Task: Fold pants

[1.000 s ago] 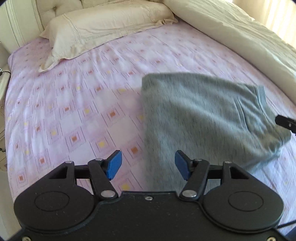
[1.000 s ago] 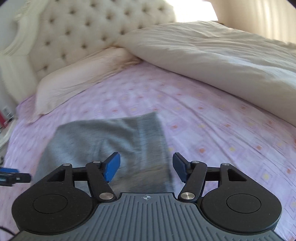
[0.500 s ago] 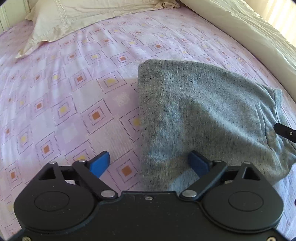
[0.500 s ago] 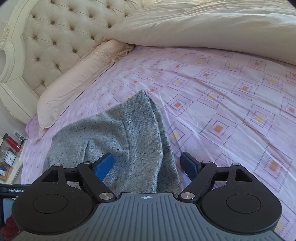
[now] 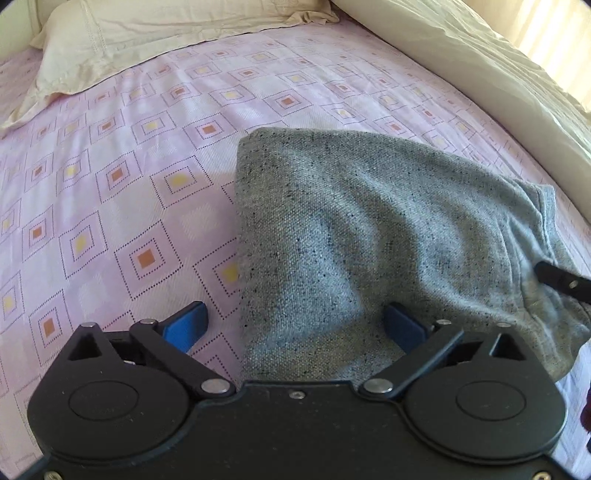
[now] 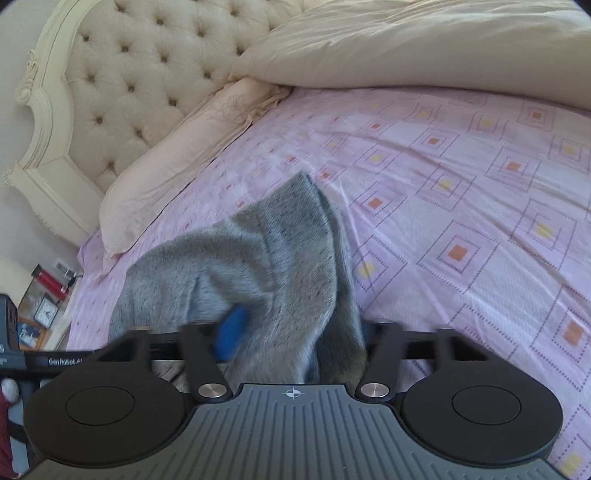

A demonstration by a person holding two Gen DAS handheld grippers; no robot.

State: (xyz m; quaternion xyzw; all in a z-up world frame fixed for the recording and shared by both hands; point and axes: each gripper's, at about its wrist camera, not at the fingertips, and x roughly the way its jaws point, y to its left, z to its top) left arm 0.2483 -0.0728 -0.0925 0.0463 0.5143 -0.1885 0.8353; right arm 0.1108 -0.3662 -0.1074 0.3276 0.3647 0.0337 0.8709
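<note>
Both grippers have come down to the near edge of the grey pants [image 5: 369, 229]: the left gripper [image 5: 295, 325] has its jaws wide apart around the hem, while the right gripper [image 6: 295, 332] is closing on bunched cloth, so the next fold seems about to start

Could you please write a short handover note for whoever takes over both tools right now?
Left tool: open, straddling the near left edge of the grey speckled knit pants, not clamped.
Right tool: fabric bunched between its fingers at the right edge; the view is blurred, so the grip is unclear.
Pants lie already folded into a compact shape on the pink diamond-patterned bedsheet, below the cream pillow.
Left: close both tools on the near edge and make the next fold, then smooth it.
</note>
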